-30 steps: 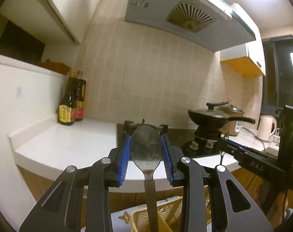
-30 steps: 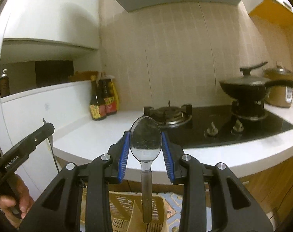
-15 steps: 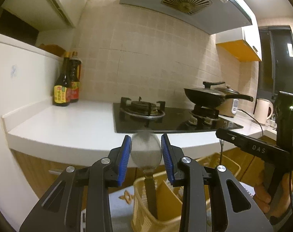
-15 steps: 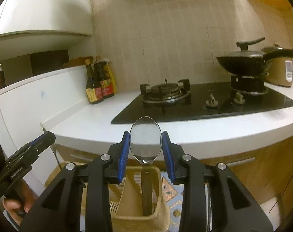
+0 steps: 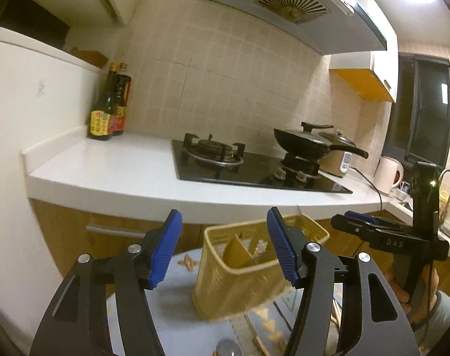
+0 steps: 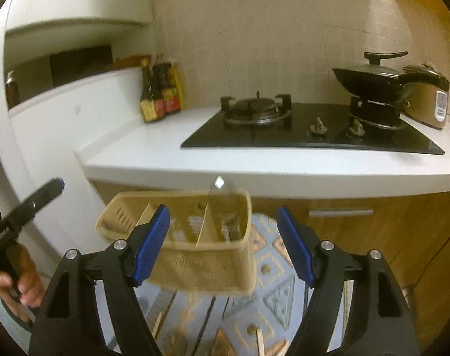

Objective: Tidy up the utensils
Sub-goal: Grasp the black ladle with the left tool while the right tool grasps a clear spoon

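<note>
A tan slotted utensil basket point(image 5: 242, 273) with dividers stands on a patterned blue cloth point(image 5: 177, 320) below the counter; it also shows in the right wrist view point(image 6: 195, 255). My left gripper point(image 5: 225, 246) is open and empty, just in front of the basket. A spoon bowl point(image 5: 227, 348) shows at the bottom edge between its arms. My right gripper point(image 6: 222, 243) is open and empty. A metal spoon point(image 6: 225, 204) stands bowl up in the basket's right compartment, blurred. Each gripper shows in the other's view, the right one point(image 5: 373, 231) and the left one point(image 6: 26, 207).
A white counter point(image 5: 112, 172) carries a black gas hob point(image 5: 248, 169), a lidded wok point(image 5: 311, 142), sauce bottles point(image 5: 109, 106), a rice cooker point(image 6: 432, 101) and a kettle point(image 5: 388, 172). Wooden cabinet fronts point(image 6: 373, 225) stand behind the basket. Chopstick-like sticks point(image 6: 260, 341) lie on the cloth.
Both grippers have opened and let go of their spoons. The right spoon now stands in the basket's right compartment. The left spoon has dropped below the left jaws. Both views have tilted downward.
</note>
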Demonstrator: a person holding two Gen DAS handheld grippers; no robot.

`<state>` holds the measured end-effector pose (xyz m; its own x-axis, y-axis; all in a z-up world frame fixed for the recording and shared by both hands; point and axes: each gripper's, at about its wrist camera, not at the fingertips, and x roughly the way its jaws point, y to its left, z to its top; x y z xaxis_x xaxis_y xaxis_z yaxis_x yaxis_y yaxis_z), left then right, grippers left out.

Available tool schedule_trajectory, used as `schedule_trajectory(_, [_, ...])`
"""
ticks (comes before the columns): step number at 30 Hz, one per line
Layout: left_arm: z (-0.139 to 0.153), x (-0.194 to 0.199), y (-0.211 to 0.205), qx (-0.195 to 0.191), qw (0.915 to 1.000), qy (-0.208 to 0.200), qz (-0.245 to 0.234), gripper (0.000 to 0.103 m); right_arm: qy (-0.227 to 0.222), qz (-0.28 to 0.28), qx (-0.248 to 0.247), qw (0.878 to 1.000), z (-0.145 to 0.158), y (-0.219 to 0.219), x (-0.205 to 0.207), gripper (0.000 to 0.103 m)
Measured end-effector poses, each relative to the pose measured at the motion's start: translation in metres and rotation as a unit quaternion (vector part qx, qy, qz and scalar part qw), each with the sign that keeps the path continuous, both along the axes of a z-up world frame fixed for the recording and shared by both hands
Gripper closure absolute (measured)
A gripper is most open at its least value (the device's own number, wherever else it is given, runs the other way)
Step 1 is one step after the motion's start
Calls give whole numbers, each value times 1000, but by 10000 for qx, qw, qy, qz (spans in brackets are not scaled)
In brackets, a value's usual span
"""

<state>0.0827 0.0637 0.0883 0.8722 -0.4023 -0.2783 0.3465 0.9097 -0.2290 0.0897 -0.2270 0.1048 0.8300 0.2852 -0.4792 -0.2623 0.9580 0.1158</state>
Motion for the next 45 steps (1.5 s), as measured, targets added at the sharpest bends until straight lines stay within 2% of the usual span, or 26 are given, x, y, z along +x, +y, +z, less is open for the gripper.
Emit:
schedule_trajectory(5, [-1, -23, -5, 247, 9982, 525, -145, 45, 542, 174, -207, 9982, -6, 6, -21, 32])
schedule_trajectory(10, [-22, -41, -20, 651, 9889, 1255, -464, 45, 1251, 388, -287, 9910, -28, 10, -37, 33])
schedule_trajectory(12, [-35, -44, -25, 739, 9820, 1621, -628, 45, 1548, 439, -278, 9866, -39, 11, -39, 33])
schedule_trajectory(13, [-44, -45, -29, 783, 9757, 1902, -754, 45, 1741, 448, -286, 9833, -46, 11, -40, 33])
schedule_trajectory(15, [-56, -46, -31, 816, 9675, 2217, -903, 45, 2069, 473, -280, 9768, -60, 12, -39, 34])
schedule_trajectory(16, [-66, -47, -35, 876, 9602, 2443, -1032, 45, 2160, 484, -279, 9748, -64, 12, -40, 34])
schedule_trajectory(19, [-92, -52, -49, 1229, 9424, 2845, -1260, 45, 2480, 459, -371, 9670, -82, 13, -40, 34])
schedule_trajectory(21, [-108, -54, -57, 1539, 9323, 3034, -1230, 46, 2613, 480, -389, 9633, -90, 13, -40, 34])
schedule_trajectory(24, [-127, -58, -67, 1833, 9215, 3177, -1277, 47, 2688, 519, -449, 9608, -100, 13, -41, 34])
schedule_trajectory(29, [-139, -62, -78, 2101, 9131, 3229, -1338, 58, 2786, 557, -485, 9576, -110, 15, -40, 34])
schedule_trajectory(35, [-149, -56, -85, 2309, 9037, 3401, -1203, 60, 2842, 551, -437, 9562, -115, 11, -39, 34])
schedule_trajectory(37, [-151, -55, -86, 2333, 9037, 3397, -1166, 60, 2862, 559, -433, 9555, -117, 9, -39, 34])
schedule_trajectory(41, [-152, -53, -83, 2380, 9034, 3395, -1095, 72, 2903, 565, -431, 9543, -121, 7, -38, 34])
schedule_trajectory(45, [-152, -48, -78, 2274, 9049, 3431, -1084, 73, 2927, 577, -446, 9534, -124, 8, -37, 34])
